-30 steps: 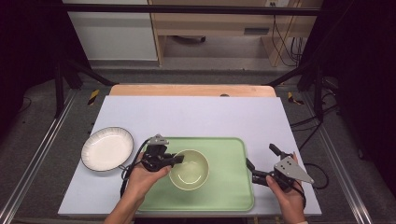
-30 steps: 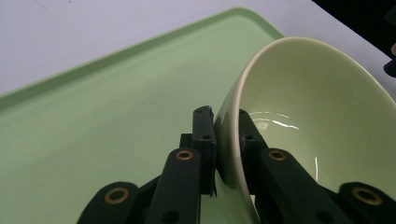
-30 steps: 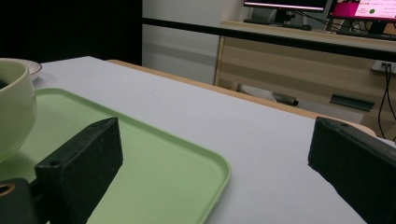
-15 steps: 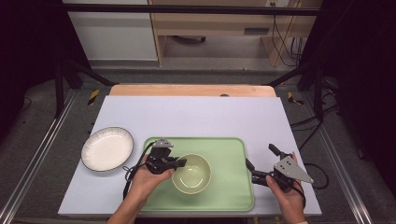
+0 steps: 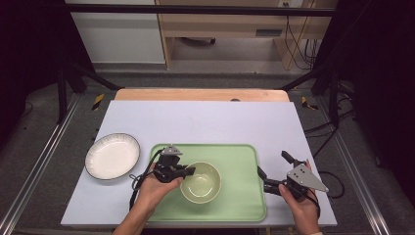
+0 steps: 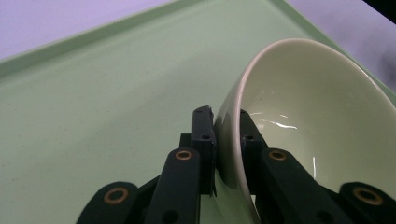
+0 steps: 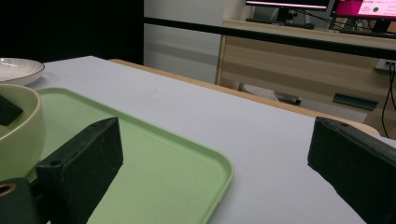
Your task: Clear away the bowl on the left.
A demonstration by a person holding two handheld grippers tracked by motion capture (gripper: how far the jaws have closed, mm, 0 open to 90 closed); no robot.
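A pale green bowl (image 5: pixel 200 182) sits over the middle of a light green tray (image 5: pixel 235 161) near the table's front edge. My left gripper (image 5: pixel 188 171) is shut on the bowl's left rim. In the left gripper view the bowl wall (image 6: pixel 303 116) is pinched in the left gripper (image 6: pixel 224 126), one jaw outside and one inside, above the tray (image 6: pixel 93 93). Whether the bowl rests on the tray or hangs just above it I cannot tell. My right gripper (image 5: pixel 272 162) stands open beside the tray's right edge, nothing between its jaws. The right gripper (image 7: pixel 217 140) looks across the tray (image 7: pixel 154 163) at the bowl (image 7: pixel 16 130).
A white plate with a dark rim (image 5: pixel 112 156) lies on the pale sheet left of the tray, also far left as the plate (image 7: pixel 18 67) in the right gripper view. Beyond the table's wooden far edge (image 5: pixel 200 94) stand wooden furniture and cables.
My left gripper and the bowl have shifted slightly to the right and toward the tray's near edge. The right gripper has kept still.
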